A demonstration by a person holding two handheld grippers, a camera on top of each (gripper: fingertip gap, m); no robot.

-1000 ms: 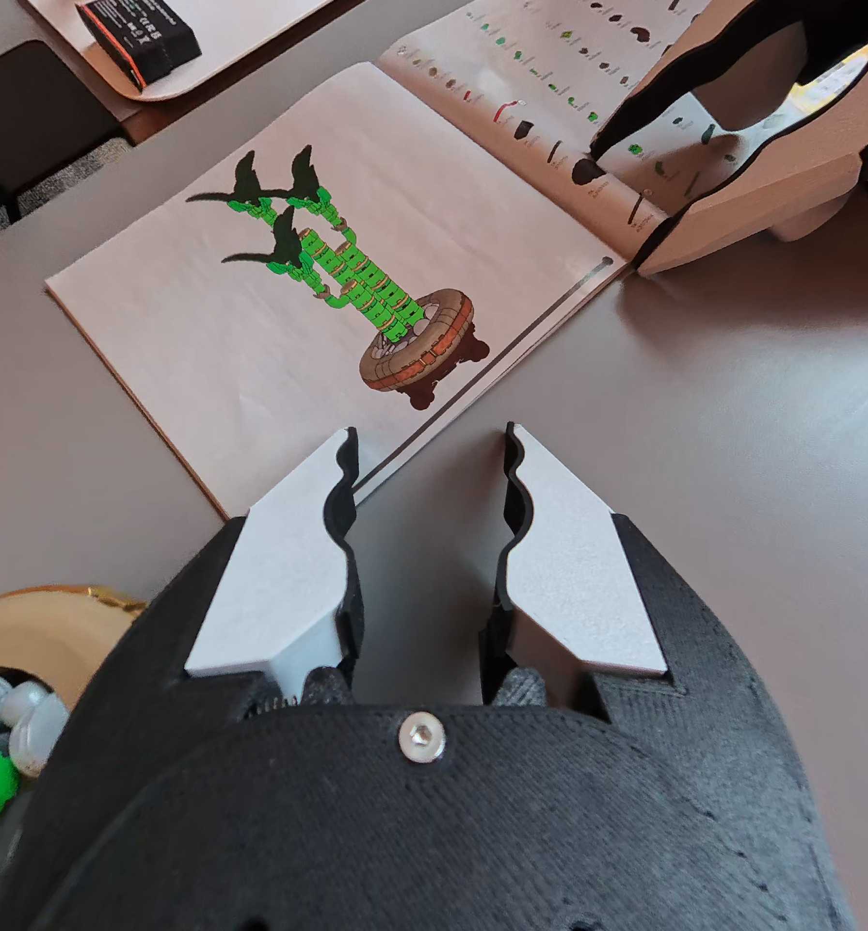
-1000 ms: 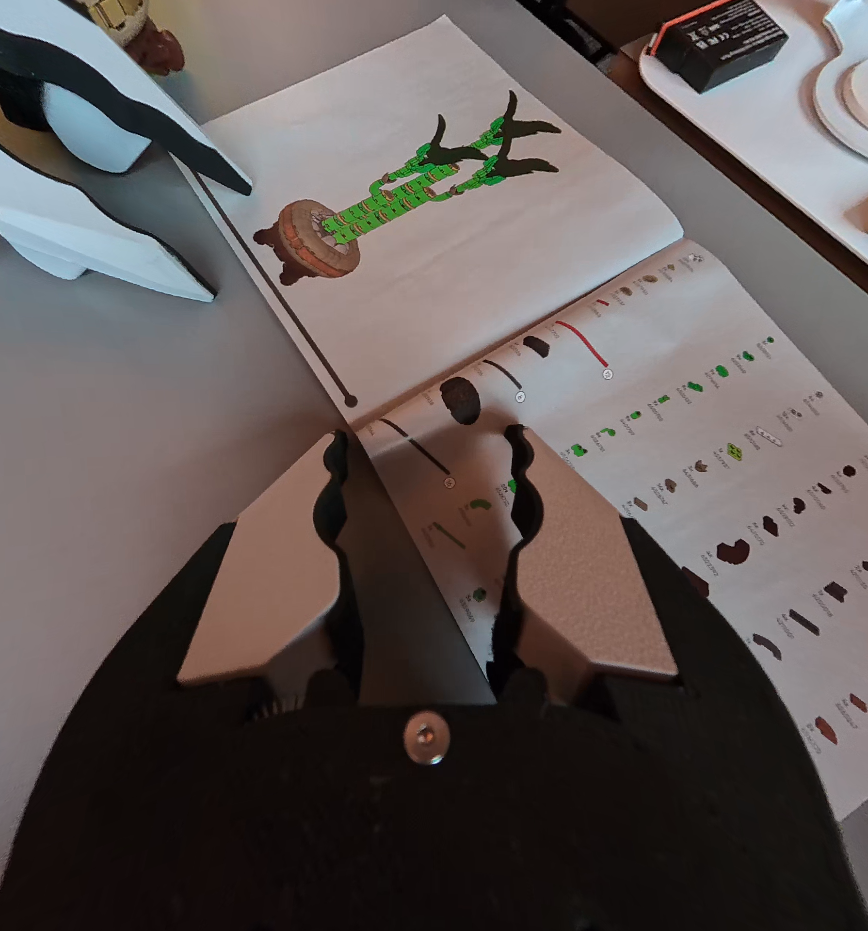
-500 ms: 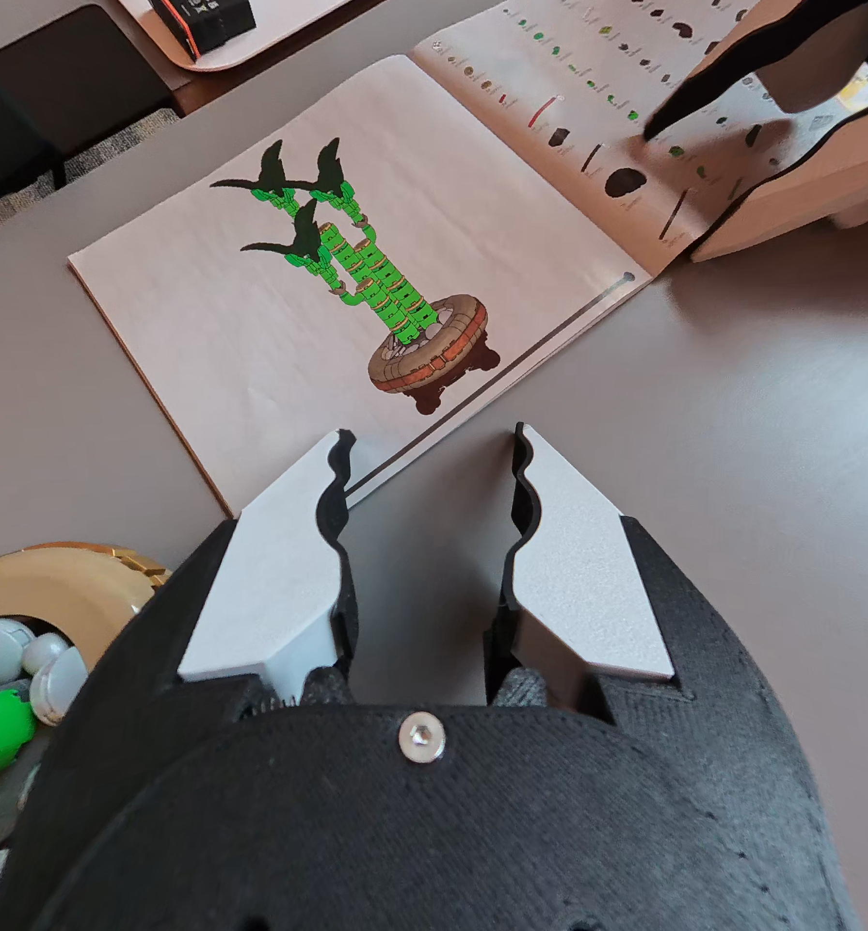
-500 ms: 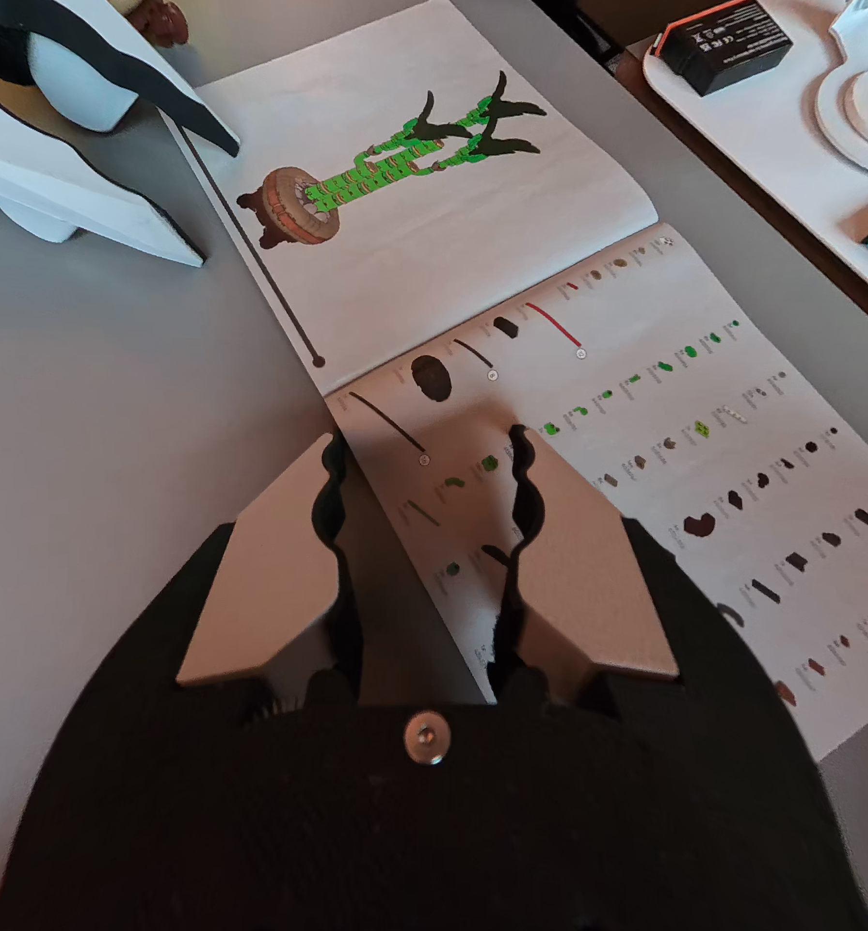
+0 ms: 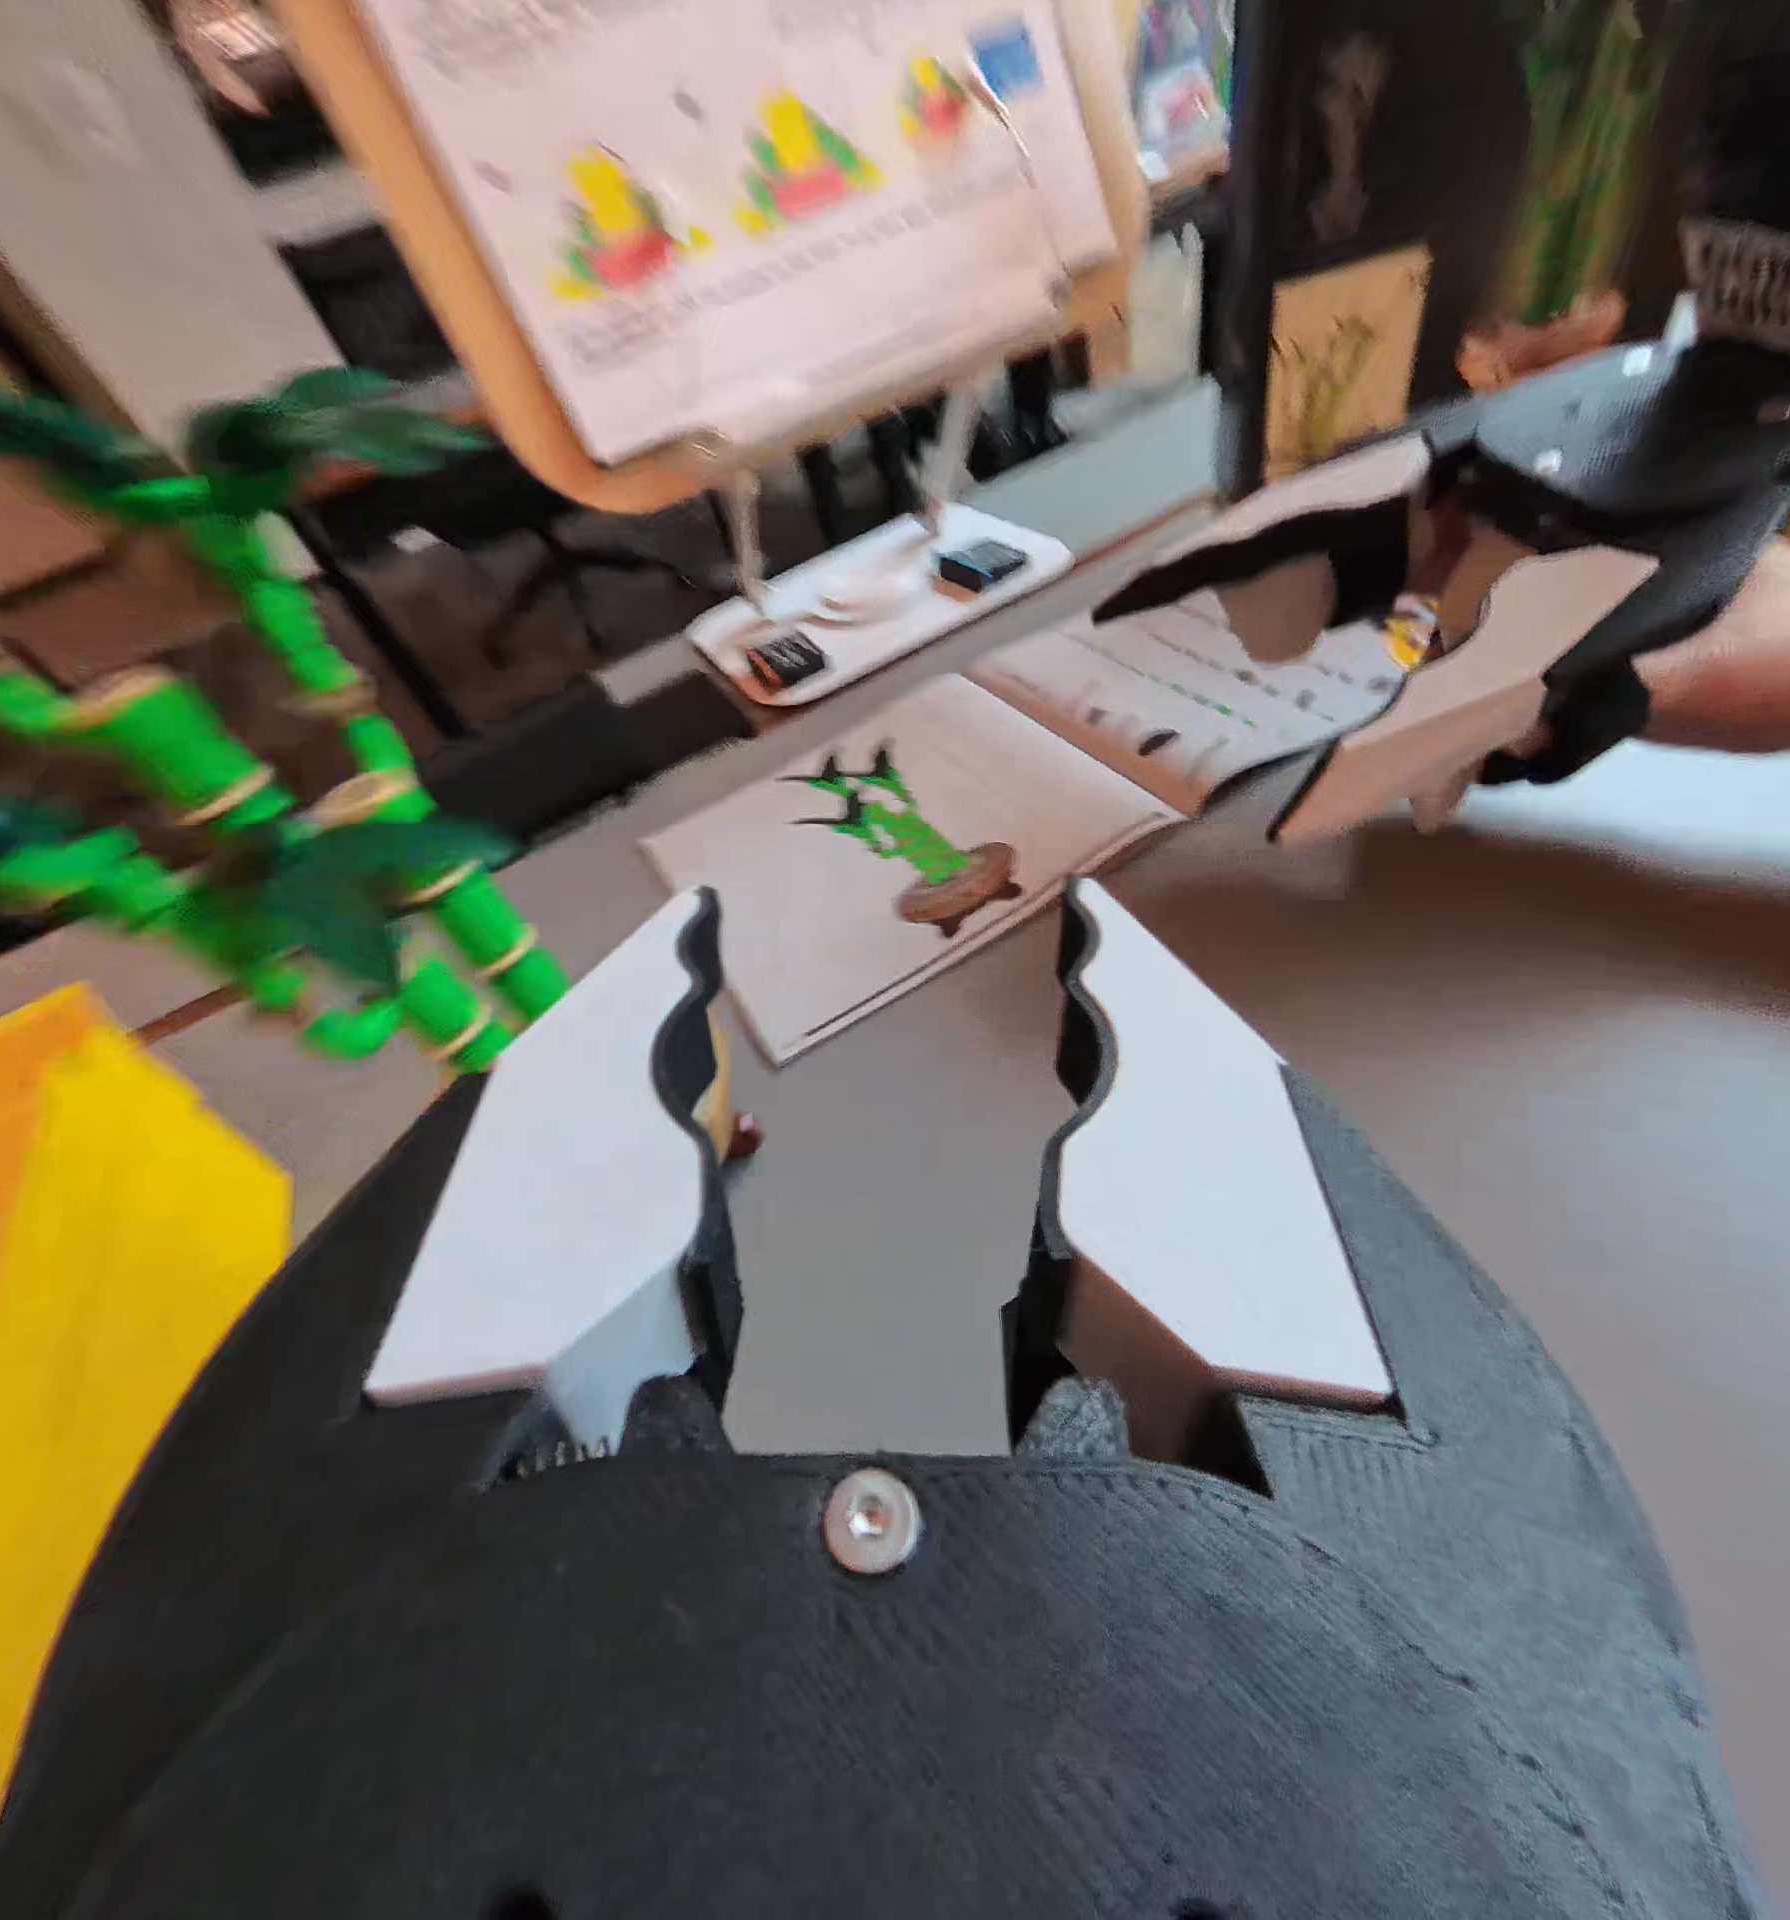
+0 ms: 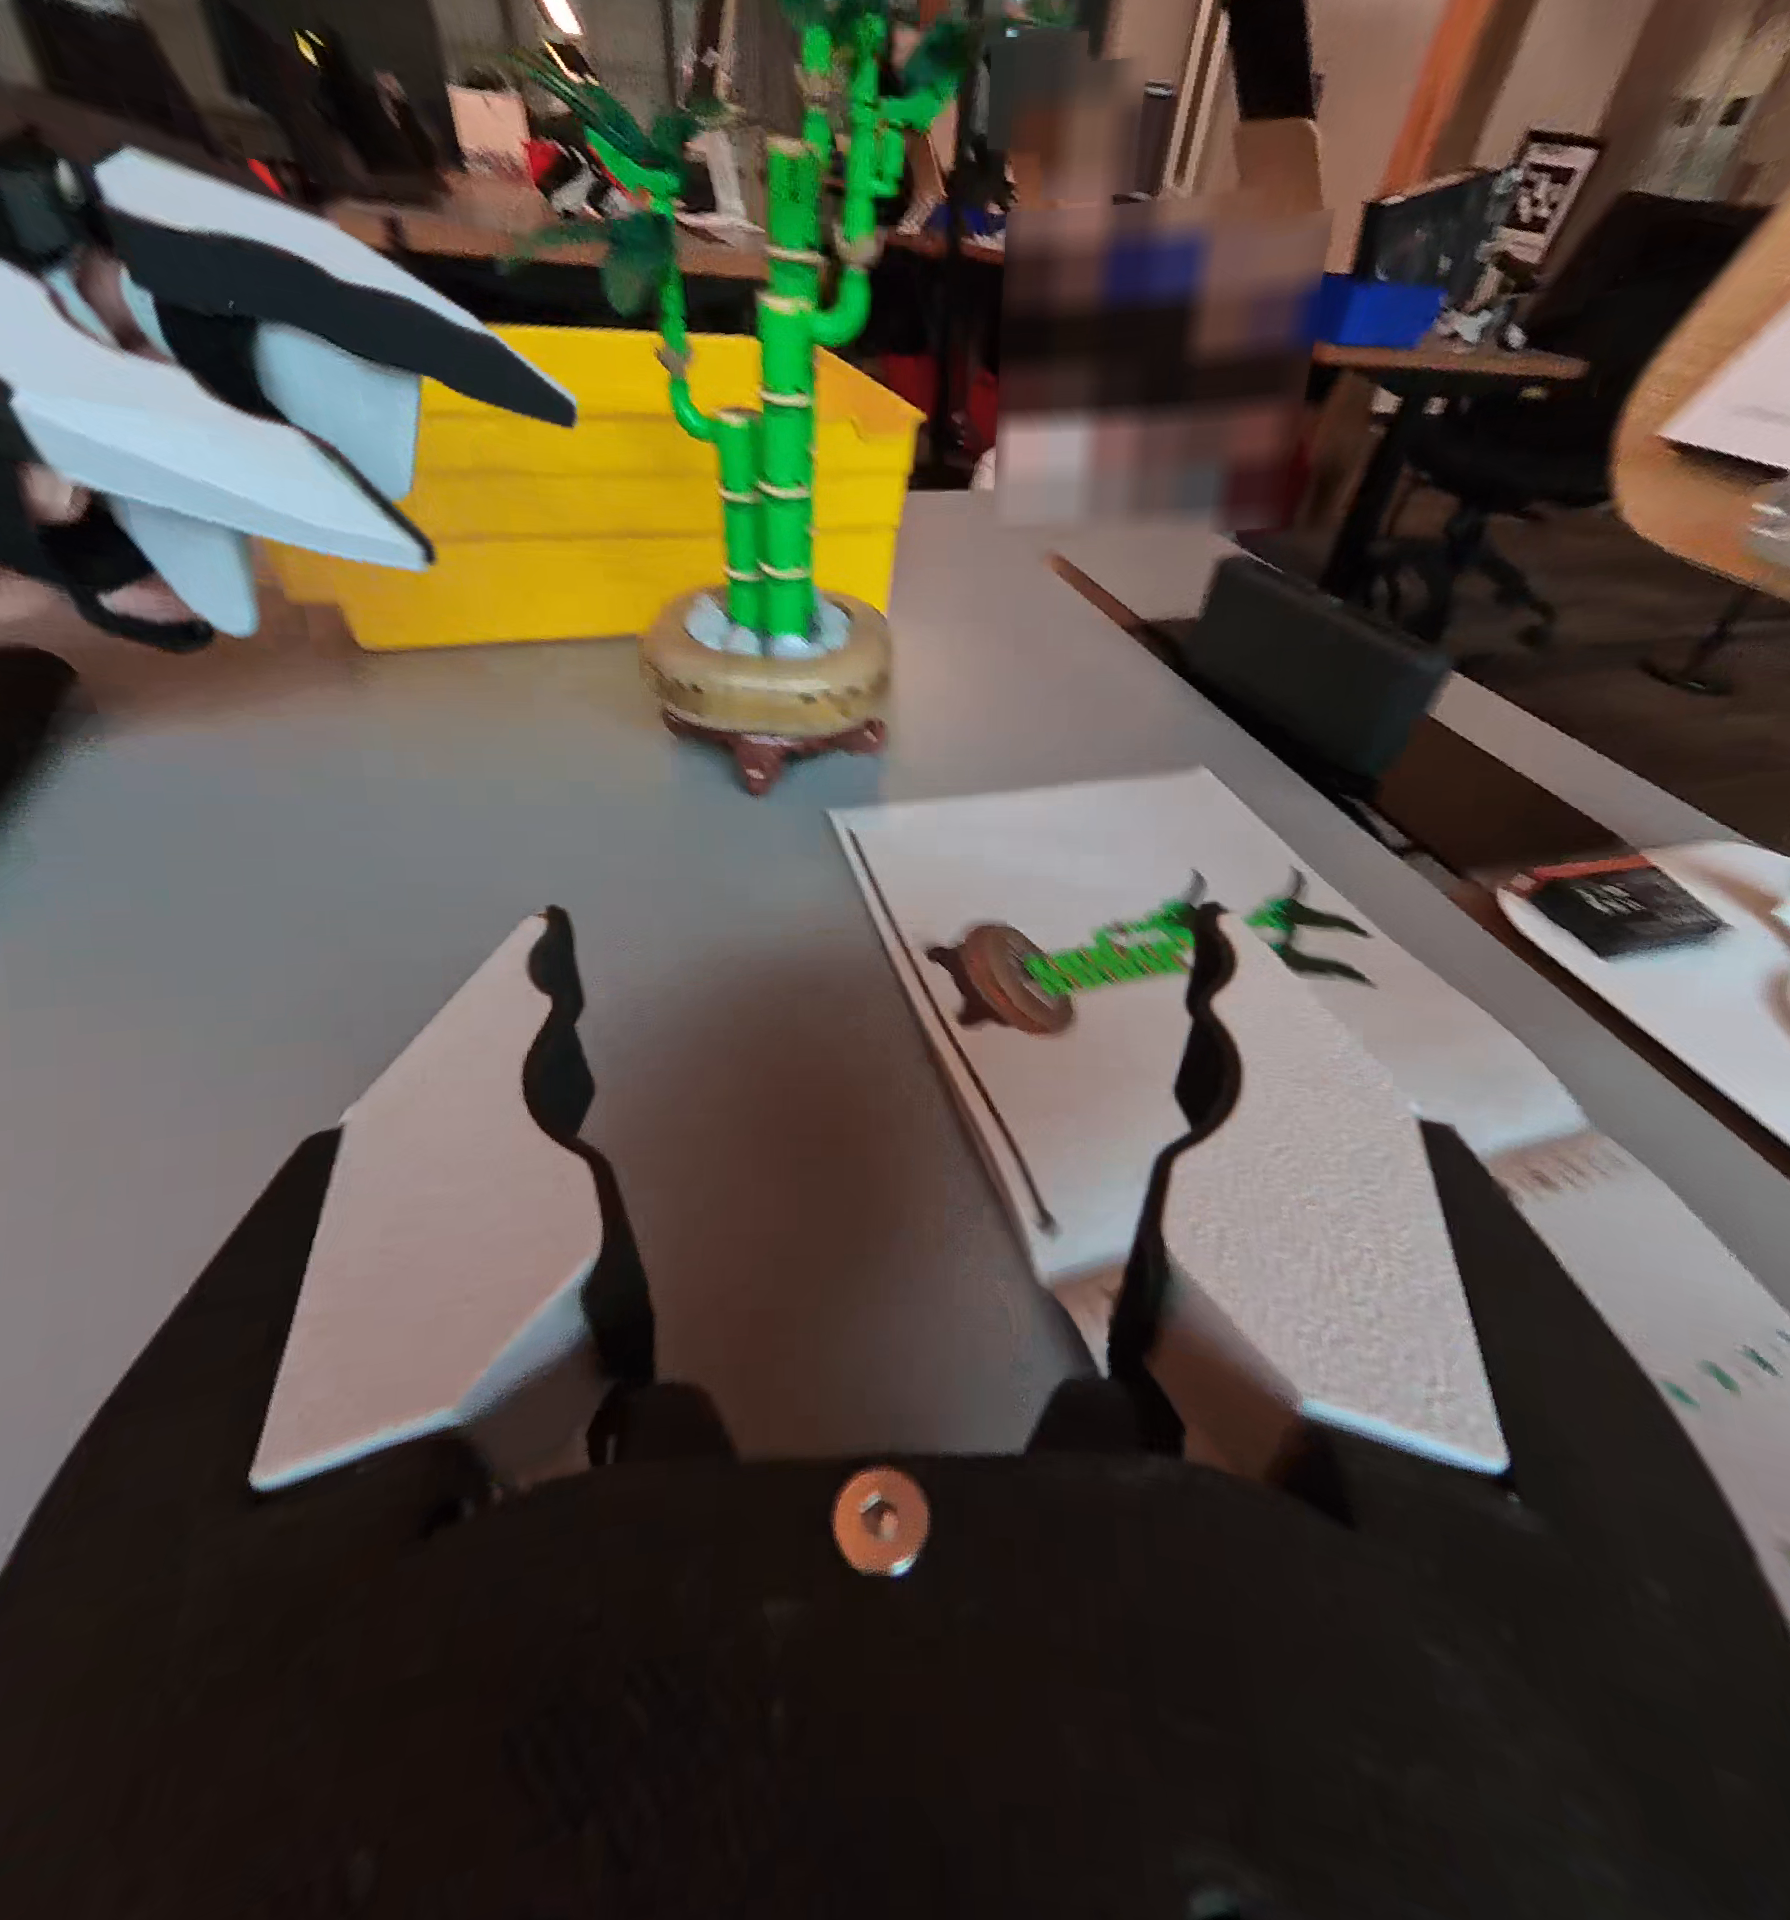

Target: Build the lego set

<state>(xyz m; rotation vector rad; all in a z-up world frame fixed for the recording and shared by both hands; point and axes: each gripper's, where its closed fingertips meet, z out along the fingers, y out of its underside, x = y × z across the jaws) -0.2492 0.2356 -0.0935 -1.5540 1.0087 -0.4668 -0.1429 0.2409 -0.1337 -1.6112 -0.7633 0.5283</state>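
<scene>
The built lego bamboo plant [image 6: 779,436] stands upright in its tan round pot [image 6: 764,665] on the grey table, ahead of my right gripper; it also shows blurred at the left of the left wrist view [image 5: 247,790]. The open instruction booklet [image 6: 1130,997] lies flat on the table to the right; it also shows in the left wrist view [image 5: 870,883]. My left gripper [image 5: 886,914] is open and empty above the table. My right gripper [image 6: 875,925] is open and empty, raised over the booklet's edge. Each gripper shows in the other's view [image 5: 1390,665] [image 6: 247,416].
A yellow bin [image 6: 600,520] stands behind the plant and shows at the left [image 5: 70,1247]. A white tray with small black boxes [image 5: 880,603] sits on a side table beyond the booklet. A dark chair [image 6: 1317,665] stands by the table's right edge. My left gripper is the nearer one to the built lego bamboo plant [image 6: 779,436]: about 8 cm, against 20 cm. Look for it in the left wrist view [image 5: 478,913] too.
Both grippers have tilted up from looking down at the booklet to looking across the table. The right gripper has opened wider. The plant and yellow bin have come into view.
</scene>
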